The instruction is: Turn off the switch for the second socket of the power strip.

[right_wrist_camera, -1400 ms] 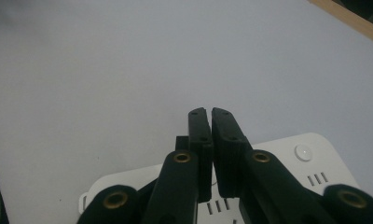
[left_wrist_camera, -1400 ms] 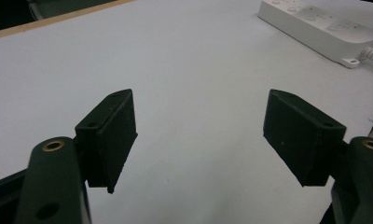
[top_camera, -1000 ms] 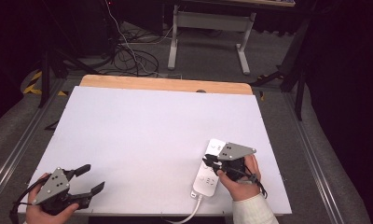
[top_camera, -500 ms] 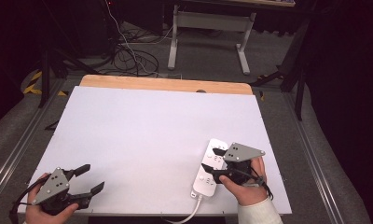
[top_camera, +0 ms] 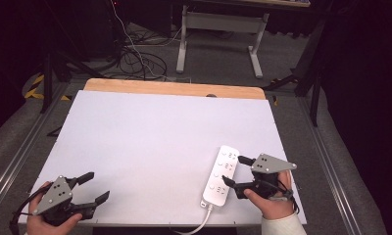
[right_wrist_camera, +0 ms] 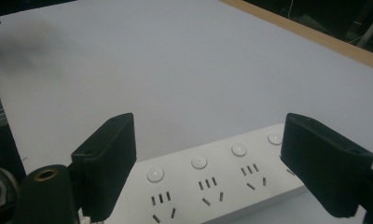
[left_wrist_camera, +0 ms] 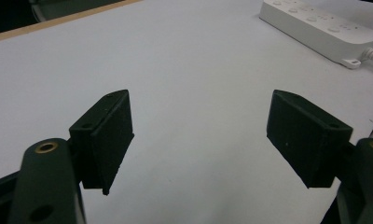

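Observation:
A white power strip [top_camera: 220,176] with several sockets and round buttons lies flat near the table's front right, its cable [top_camera: 196,226] running off the front edge. My right gripper [top_camera: 234,170] stands open at the strip's right side, its black fingertips reaching over the edge, nothing between them. In the right gripper view the power strip [right_wrist_camera: 212,184] lies low between my open jaws, around the right gripper [right_wrist_camera: 208,158]. My left gripper [top_camera: 96,186] rests open at the front left corner, empty. From the left gripper [left_wrist_camera: 198,135] the power strip [left_wrist_camera: 317,28] shows far off.
A white board [top_camera: 150,132] covers the table, with a wooden strip [top_camera: 169,88] along its far edge. Beyond the table are a metal stand [top_camera: 218,29] and floor cables [top_camera: 135,58]. Metal rails [top_camera: 17,156] run along both sides.
My right gripper has drawn back to the right, from over the power strip to its right edge. The strip and my left gripper have stayed put.

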Motion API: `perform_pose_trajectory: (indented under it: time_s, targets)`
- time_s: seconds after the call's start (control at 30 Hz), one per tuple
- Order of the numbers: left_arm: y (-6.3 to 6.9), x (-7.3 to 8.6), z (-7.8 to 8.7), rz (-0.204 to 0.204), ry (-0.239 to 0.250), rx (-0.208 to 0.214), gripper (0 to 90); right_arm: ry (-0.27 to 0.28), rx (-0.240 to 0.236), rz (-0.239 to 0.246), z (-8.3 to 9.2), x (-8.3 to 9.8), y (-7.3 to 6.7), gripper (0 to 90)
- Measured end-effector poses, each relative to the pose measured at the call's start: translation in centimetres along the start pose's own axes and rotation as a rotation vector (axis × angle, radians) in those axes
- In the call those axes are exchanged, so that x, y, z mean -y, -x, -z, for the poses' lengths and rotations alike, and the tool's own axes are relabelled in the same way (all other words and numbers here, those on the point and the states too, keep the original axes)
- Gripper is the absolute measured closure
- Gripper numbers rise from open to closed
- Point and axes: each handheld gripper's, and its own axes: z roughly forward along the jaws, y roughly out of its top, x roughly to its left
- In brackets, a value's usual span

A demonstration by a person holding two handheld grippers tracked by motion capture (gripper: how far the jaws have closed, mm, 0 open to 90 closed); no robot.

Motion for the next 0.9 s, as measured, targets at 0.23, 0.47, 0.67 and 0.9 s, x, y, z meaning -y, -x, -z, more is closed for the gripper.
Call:
perform_pose_trajectory:
  time_s: [0.23, 0.47, 0.67, 0.9]
  targets:
    - [0.0, -0.1, 0.1, -0.002, 0.000, -0.005, 23.1, 0.010, -0.001, -0.020, 0.5, 1.3, 0.6, 17.4]
    - [0.0, -0.1, 0.2, 0.004, -0.006, 0.001, 23.0, 0.026, -0.008, -0.037, 0.7, 2.8, 1.2, 17.6]
    - [0.0, -0.1, 0.2, 0.000, -0.003, 0.003, 22.3, 0.026, 0.003, -0.055, 0.9, 3.9, 1.5, 15.5]
    - [-0.1, -0.1, 0.2, -0.005, -0.001, 0.004, 20.1, 0.036, 0.008, -0.080, 1.0, 5.4, 1.9, 15.5]
